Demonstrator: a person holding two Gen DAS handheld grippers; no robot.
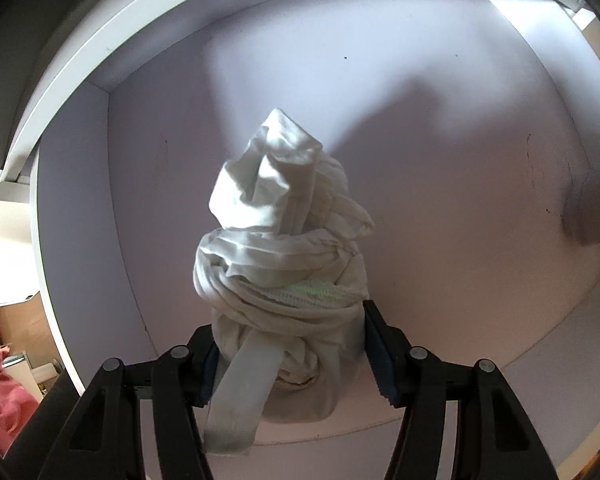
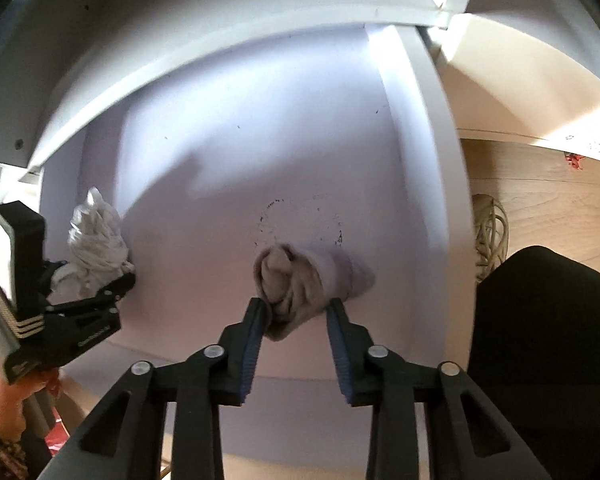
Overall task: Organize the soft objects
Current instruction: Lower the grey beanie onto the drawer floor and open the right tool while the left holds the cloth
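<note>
A knotted white cloth bundle (image 1: 284,272) sits between the fingers of my left gripper (image 1: 292,348), which points straight down into a white drawer (image 1: 100,44). Both pads press on its sides, so the gripper is shut on it. In the right wrist view my right gripper (image 2: 298,310) is shut on a rolled beige sock bundle (image 2: 296,280) over the drawer floor (image 2: 228,168). The roll looks blurred. The left gripper (image 2: 96,280) shows at the far left with the white bundle (image 2: 96,236), held by a person's hand (image 2: 4,400).
The drawer's right wall (image 2: 416,160) borders a wooden floor (image 2: 548,200) with a coiled pale cord (image 2: 492,232) and a dark shape (image 2: 548,340). Red fabric (image 1: 0,396) and a cardboard box (image 1: 24,328) lie outside the drawer's left wall.
</note>
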